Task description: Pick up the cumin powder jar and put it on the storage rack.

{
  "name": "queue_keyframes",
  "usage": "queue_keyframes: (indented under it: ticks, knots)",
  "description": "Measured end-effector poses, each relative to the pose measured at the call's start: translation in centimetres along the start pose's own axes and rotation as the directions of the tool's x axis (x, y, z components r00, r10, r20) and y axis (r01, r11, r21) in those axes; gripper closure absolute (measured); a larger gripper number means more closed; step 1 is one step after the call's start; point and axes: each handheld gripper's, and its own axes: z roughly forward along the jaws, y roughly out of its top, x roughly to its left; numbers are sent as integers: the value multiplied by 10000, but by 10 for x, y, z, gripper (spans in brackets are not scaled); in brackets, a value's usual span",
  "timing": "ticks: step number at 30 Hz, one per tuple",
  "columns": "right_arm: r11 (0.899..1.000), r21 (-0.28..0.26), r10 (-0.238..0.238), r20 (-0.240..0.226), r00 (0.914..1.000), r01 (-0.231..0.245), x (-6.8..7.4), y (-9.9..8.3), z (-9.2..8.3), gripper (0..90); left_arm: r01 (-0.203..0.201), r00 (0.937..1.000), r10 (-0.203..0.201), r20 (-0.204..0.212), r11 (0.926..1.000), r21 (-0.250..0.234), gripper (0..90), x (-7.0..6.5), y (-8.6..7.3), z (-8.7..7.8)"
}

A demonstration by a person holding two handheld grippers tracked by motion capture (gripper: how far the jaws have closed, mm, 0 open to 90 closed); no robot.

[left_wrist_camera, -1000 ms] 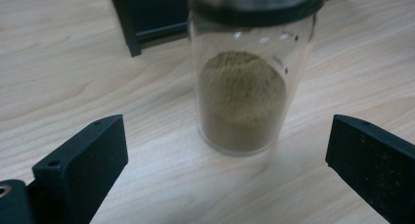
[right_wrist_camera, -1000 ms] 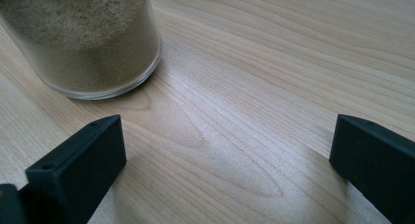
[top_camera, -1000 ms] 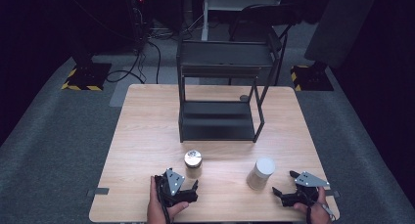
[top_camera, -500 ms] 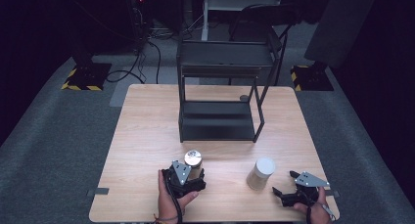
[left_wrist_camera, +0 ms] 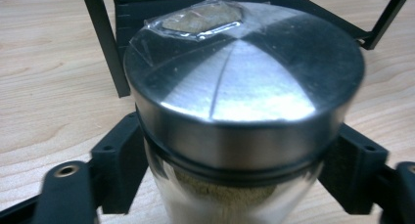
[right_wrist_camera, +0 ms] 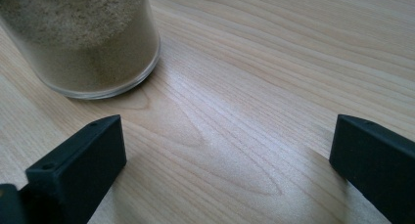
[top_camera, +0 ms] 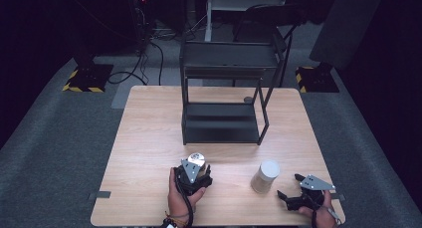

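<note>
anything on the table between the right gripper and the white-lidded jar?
Nothing: bare wood. In the right gripper view, only table lies between the open right gripper and the white-lidded jar; the high view shows the same gap.

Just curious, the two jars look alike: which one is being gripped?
The metal-lidded jar, clamped in the left gripper. The white-lidded jar stands free beside the open right gripper.

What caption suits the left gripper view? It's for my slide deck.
Left gripper closed around a steel-lidded glass jar of beige powder, black shelf rack behind.
</note>
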Motion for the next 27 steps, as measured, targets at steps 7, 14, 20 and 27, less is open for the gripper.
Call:
queue_keyframes:
  ticks: [7,14,20,27]
  knots:
    - [10000,4,7,-5,10000,-7,0,0,0,0,-83,9999,84,77,10000,-45,305,2,-1,2]
    - [10000,-16,-5,36,10000,5,1,0,0,0,-112,9996,113,242,9999,-40,307,5,0,3]
    - [10000,-34,-22,77,10000,22,1,-1,0,0,102,9998,-102,198,9999,-2,307,9,11,3]
    - [10000,-34,-17,93,10000,17,2,-1,0,0,276,9996,-277,-67,9993,-269,307,12,31,0]
